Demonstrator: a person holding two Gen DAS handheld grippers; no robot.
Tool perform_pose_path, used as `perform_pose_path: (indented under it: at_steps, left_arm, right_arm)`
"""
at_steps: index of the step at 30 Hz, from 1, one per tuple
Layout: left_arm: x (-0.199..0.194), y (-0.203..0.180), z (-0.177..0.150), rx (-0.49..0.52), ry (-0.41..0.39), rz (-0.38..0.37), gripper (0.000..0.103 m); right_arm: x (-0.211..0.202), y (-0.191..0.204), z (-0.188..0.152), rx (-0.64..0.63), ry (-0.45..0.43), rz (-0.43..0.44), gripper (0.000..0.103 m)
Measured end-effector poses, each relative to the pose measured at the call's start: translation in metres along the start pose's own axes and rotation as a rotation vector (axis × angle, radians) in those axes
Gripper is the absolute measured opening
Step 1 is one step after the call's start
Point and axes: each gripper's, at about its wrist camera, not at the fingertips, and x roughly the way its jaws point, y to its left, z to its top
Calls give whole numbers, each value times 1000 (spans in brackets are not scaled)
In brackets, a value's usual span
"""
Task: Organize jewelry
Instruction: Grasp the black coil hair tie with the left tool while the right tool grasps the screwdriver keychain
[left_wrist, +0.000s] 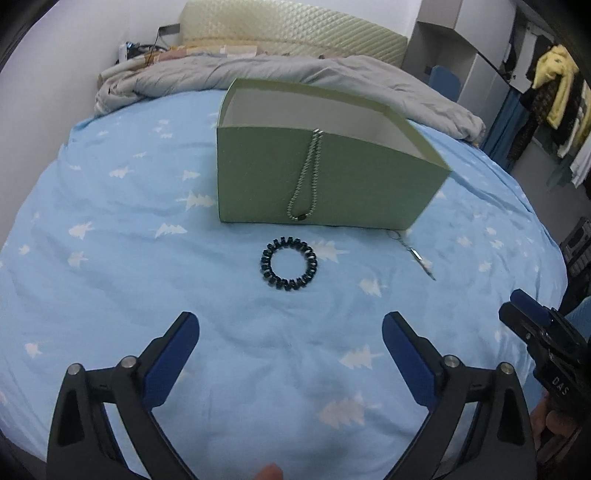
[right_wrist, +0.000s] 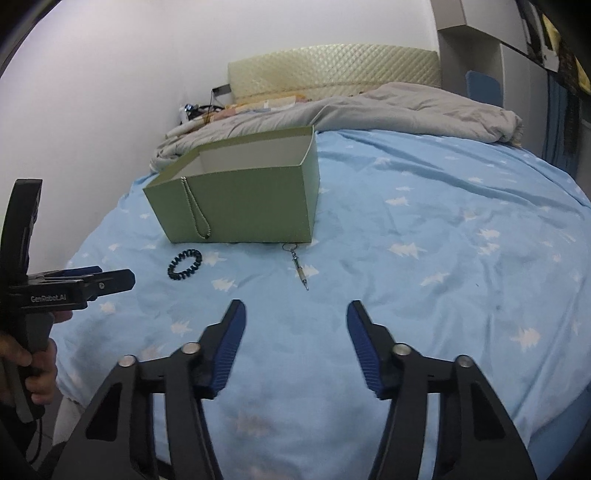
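An open green box (left_wrist: 369, 181) stands on the blue bedsheet; it also shows in the right wrist view (right_wrist: 258, 199). A beaded chain (left_wrist: 308, 173) hangs over its front wall, also visible in the right wrist view (right_wrist: 197, 210). A black spiral bracelet (left_wrist: 289, 264) lies in front of the box, ahead of my open, empty left gripper (left_wrist: 291, 328). It also shows at left in the right wrist view (right_wrist: 184, 264). A small metal pendant (right_wrist: 300, 267) lies ahead of my open, empty right gripper (right_wrist: 295, 314); it also shows in the left wrist view (left_wrist: 415, 253).
A grey blanket (left_wrist: 258, 74) is bunched behind the box, with a quilted headboard (left_wrist: 295, 33) beyond. Clothes (left_wrist: 554, 92) hang at far right. The right gripper's body (left_wrist: 546, 343) is at the left view's right edge; the left gripper's body (right_wrist: 74, 288) at the right view's left.
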Motion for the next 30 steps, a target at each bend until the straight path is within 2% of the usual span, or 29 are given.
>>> perform_pose_path:
  at_steps: [5,14,16,20,24,27,30]
  left_arm:
    - [28,8,11,-21,24,13,97]
    - [75,18,30,-29,66,1,77]
    - [80,19,31,-25,67,6,70]
    - [87,19,31,-10,62,7,68]
    - [89,19,29,-19,58,-7,63]
    - [93,18,29,-10,61,12,52]
    - [97,14,29,7,53,29,49]
  right_arm:
    - [30,-3,12,-9,16,2,45]
    - [87,-9,24,-16,89,1,40]
    - [95,-7,28,-26,96,-4,39]
    - [113,-7,35,-40,114,-12,38]
    - [132,-8,33,-30,167,-8,31]
    - [135,-6,31,-45,169,-14,29]
    - [137,-5,30,-51,180,-16,25]
